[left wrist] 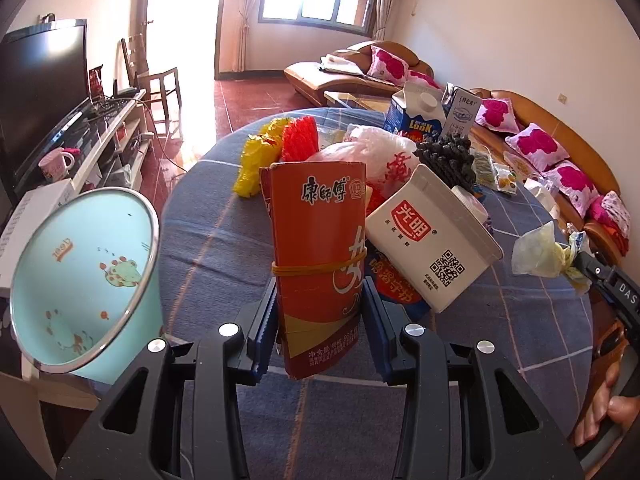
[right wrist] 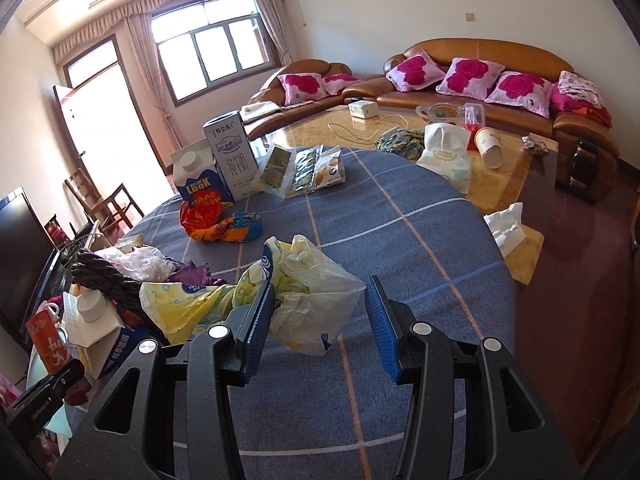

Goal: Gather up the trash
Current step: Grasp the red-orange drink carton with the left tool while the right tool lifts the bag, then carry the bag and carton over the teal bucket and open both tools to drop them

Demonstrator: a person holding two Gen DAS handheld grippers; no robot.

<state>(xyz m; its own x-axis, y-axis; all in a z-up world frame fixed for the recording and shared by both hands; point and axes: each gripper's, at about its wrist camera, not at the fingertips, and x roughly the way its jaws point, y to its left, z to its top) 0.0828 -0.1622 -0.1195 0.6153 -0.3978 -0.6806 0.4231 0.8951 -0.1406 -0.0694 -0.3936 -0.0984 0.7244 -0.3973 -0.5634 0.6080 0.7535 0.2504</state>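
Your left gripper (left wrist: 320, 316) pinched the orange carton (left wrist: 318, 264) between its fingers; your right gripper (right wrist: 320, 320) had fingers spread around the crumpled plastic bag (right wrist: 308, 304) on the counter (right wrist: 400, 232).

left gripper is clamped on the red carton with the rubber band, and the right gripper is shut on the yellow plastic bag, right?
Not quite. The left gripper is clamped on the red carton, but the right wrist view shows the right gripper open, its jaws apart around the yellow plastic bag.
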